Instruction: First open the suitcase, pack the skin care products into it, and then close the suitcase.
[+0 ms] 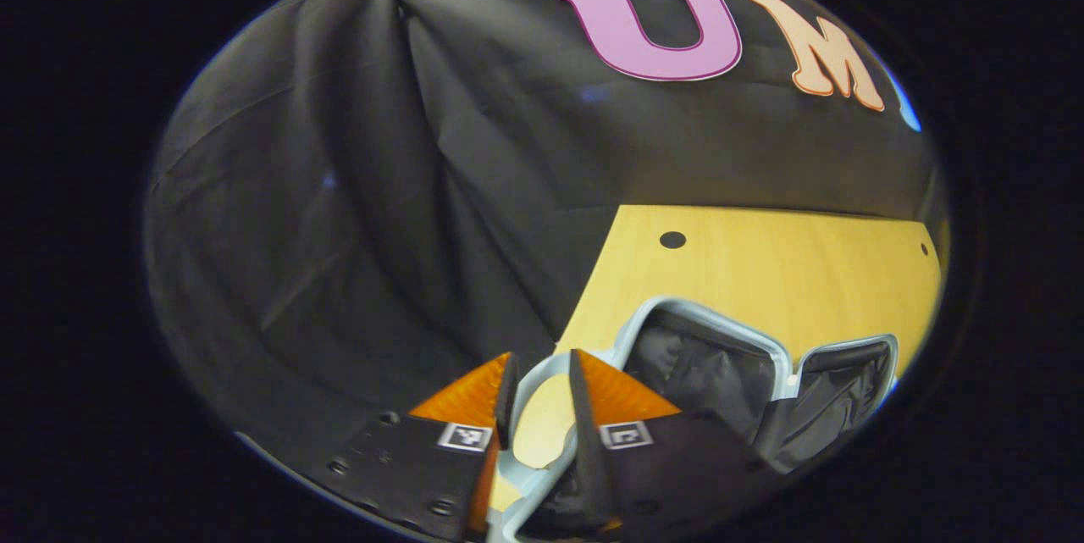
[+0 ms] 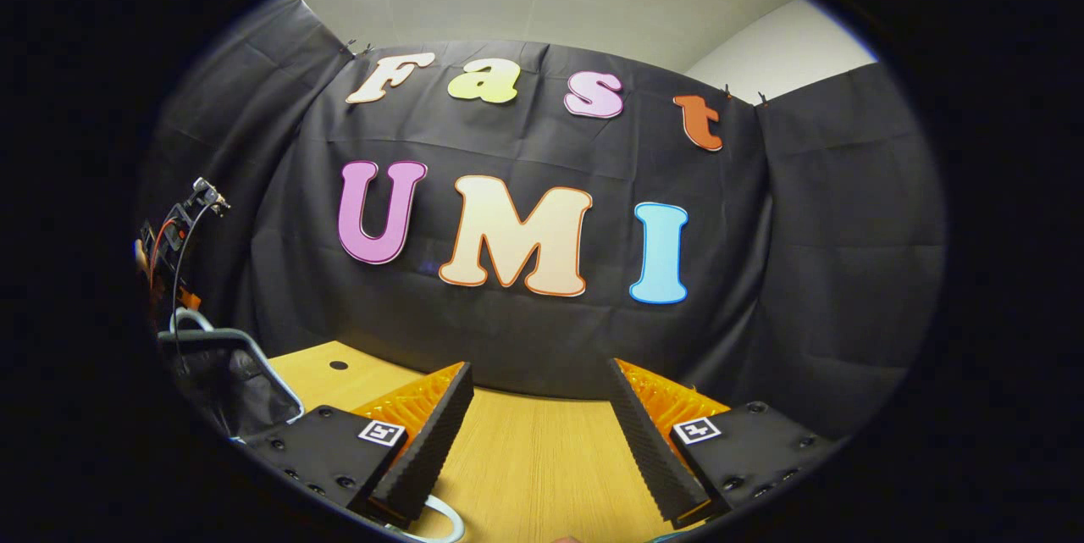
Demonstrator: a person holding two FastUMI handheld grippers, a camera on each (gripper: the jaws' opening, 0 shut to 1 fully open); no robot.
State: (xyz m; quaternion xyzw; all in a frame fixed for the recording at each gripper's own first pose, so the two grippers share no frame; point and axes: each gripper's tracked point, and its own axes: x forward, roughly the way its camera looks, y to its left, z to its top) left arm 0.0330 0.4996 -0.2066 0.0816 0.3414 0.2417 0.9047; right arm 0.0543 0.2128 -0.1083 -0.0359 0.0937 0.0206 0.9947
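The suitcase lies open on the wooden table. It has a pale blue rim and black lining in both halves. In the left gripper view, my left gripper is nearly closed around the pale suitcase handle, a loop held between the two fingers. In the right gripper view, the suitcase stands at the far left with its handle on top. My right gripper is open over bare table, with nothing between its fingers.
The black cloth wall closes the table's back and sides. The tabletop has a small round hole behind the suitcase. A pale curved loop lies at the bottom edge, under the right gripper. Cables and a hand are above the suitcase.
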